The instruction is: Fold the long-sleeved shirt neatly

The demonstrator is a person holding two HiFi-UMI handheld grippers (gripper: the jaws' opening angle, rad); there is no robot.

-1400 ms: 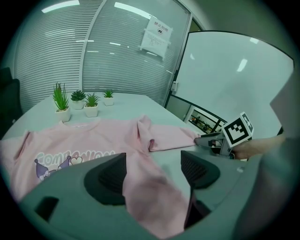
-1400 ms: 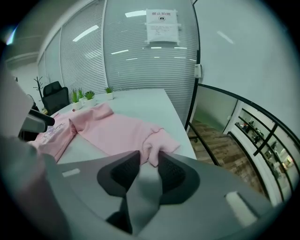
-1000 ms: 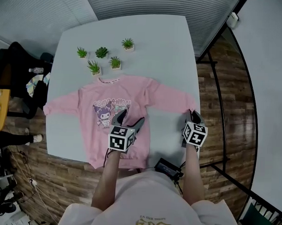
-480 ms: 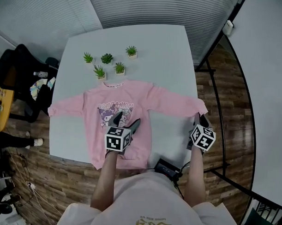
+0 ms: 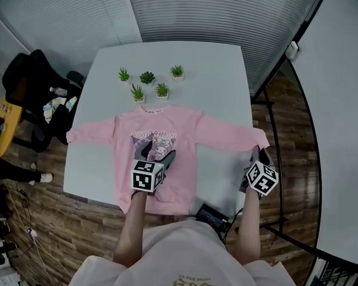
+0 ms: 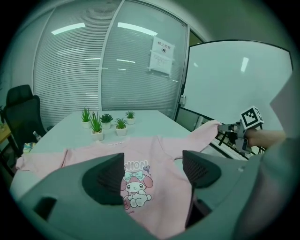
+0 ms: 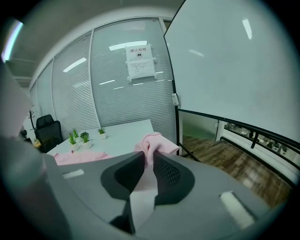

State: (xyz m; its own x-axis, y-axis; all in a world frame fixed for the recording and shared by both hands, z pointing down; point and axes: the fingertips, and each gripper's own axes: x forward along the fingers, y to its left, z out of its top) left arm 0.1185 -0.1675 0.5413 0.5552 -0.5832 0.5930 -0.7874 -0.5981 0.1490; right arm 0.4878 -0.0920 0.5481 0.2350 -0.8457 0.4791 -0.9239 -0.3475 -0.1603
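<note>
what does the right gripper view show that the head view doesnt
Only the right gripper view: the right gripper, jaws pinched on the pink sleeve cuff, plus a paper notice on the glass wall. Only the head view: the whole shirt spread flat, the open left gripper above its print. Both: the table and the potted plants.

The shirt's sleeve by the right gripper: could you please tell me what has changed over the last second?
The right gripper, fingers closed on the sleeve cuff throughout, has raised it off the table. The left gripper, fingers open and empty, has risen slightly above the shirt. The shirt's body, the other sleeve and the potted plants stayed put.
</note>
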